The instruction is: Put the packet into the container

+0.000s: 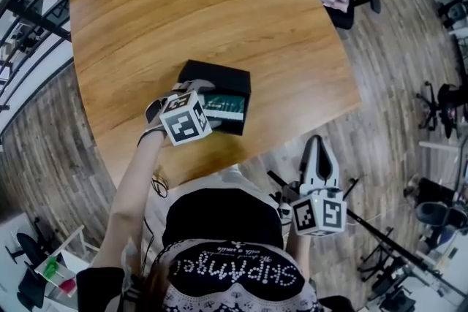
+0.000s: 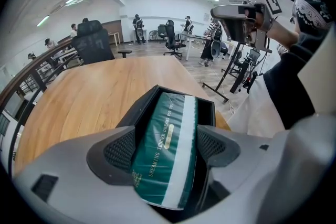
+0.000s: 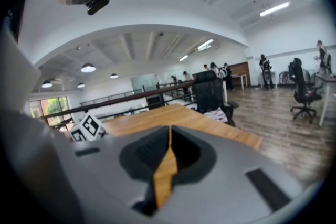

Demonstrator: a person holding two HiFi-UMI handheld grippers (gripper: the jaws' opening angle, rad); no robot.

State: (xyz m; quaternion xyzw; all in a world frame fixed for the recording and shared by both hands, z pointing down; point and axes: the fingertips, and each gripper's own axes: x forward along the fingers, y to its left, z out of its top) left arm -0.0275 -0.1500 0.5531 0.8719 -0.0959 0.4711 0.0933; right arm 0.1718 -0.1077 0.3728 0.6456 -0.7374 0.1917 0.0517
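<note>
Head view: the left gripper hangs over the black container on the wooden table. The right gripper is off the table's edge.

Left gripper view: the jaws stand wide apart. The green packet lies between them in the container, unsqueezed.

Right gripper view: the jaws are closed together and empty.

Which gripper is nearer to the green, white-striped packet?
Left. The left gripper is right over the green packet in the black rectangular container, open jaws either side of it. The right gripper, shut, is held beyond the near edge of the wooden table.
</note>
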